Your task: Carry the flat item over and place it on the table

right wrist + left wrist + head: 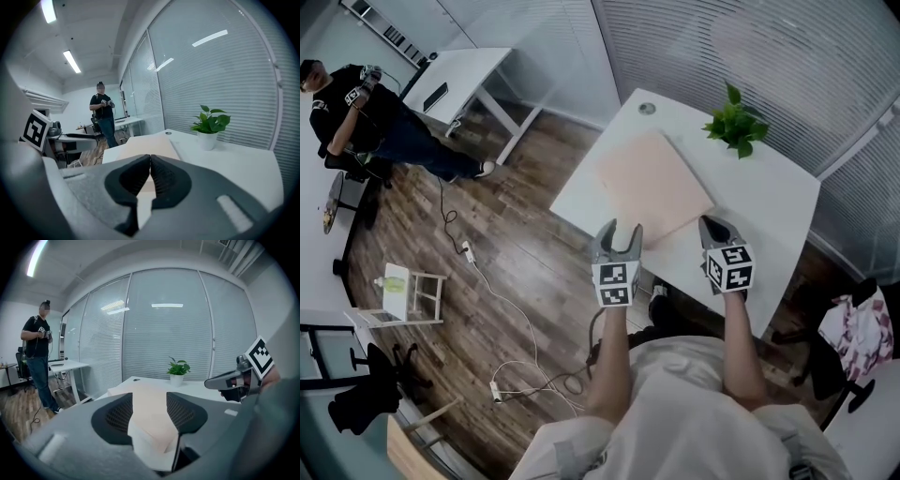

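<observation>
A pale pink flat board (652, 183) lies on the white table (769, 197), with its near edge toward me. My left gripper (622, 230) hovers at the table's near-left edge with its jaws open. In the left gripper view the board (150, 404) shows in the gap between the jaws of that gripper (149, 397), and the pads do not touch it. My right gripper (710, 223) is over the table just off the board's near-right corner. Its jaws (150, 159) are shut tip to tip with nothing between them, and the board (147, 146) lies beyond.
A potted green plant (736, 124) stands at the table's far side. A person (356, 112) stands far left by a white desk (469, 80). A small white stool (412, 292), cables (511, 323) on the wood floor and a chair with pink cloth (861, 330) surround me.
</observation>
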`<action>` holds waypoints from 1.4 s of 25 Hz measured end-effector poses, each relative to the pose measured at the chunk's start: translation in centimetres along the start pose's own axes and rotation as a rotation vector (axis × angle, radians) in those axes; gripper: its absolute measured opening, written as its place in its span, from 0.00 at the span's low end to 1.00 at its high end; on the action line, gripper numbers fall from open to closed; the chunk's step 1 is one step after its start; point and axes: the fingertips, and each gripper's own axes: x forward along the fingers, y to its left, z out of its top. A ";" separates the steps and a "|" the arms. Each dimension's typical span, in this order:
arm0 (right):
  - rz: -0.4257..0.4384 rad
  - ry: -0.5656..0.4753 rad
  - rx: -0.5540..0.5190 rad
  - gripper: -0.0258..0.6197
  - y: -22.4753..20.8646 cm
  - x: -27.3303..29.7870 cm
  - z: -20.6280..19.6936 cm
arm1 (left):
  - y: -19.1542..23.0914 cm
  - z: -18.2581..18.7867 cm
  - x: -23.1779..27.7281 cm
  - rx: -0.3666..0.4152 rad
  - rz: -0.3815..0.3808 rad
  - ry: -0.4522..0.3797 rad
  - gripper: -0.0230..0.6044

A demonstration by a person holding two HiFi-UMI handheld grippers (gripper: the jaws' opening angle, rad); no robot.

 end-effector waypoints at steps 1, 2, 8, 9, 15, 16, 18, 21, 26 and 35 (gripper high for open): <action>0.002 -0.005 0.004 0.04 0.0 -0.5 -0.1 | -0.2 -0.1 -0.5 -0.007 0.007 -0.003 0.40; 0.004 -0.009 0.006 0.04 0.1 -0.9 -0.1 | -0.4 -0.2 -0.9 -0.014 0.016 -0.005 0.38; 0.017 -0.016 0.012 0.04 0.4 -2.2 -0.4 | -1.0 -0.1 -3.4 -0.025 0.053 -0.022 0.11; 0.021 -0.015 0.007 0.04 0.8 -2.4 -0.4 | -0.9 0.0 -3.8 -0.030 0.055 -0.026 0.06; 0.027 -0.013 -0.047 0.04 1.5 -3.0 0.1 | -0.7 0.2 -4.4 -0.043 0.062 -0.025 0.05; 0.021 -0.015 -0.044 0.04 1.4 -3.3 0.1 | -0.8 0.2 -4.5 -0.048 0.059 -0.026 0.05; 0.008 -0.025 -0.029 0.04 1.1 -3.9 0.1 | -1.1 0.2 -4.7 -0.053 0.048 -0.028 0.05; -0.004 -0.029 -0.023 0.04 1.0 -4.6 0.0 | -1.5 0.4 -4.8 -0.056 0.029 -0.026 0.05; 0.002 -0.029 -0.001 0.04 0.8 -4.6 -0.5 | -1.6 0.6 -5.0 -0.047 0.017 -0.029 0.05; 0.016 -0.015 -0.039 0.04 2.9 -4.6 -0.7 | -0.5 0.3 -6.9 -0.084 0.027 -0.036 0.05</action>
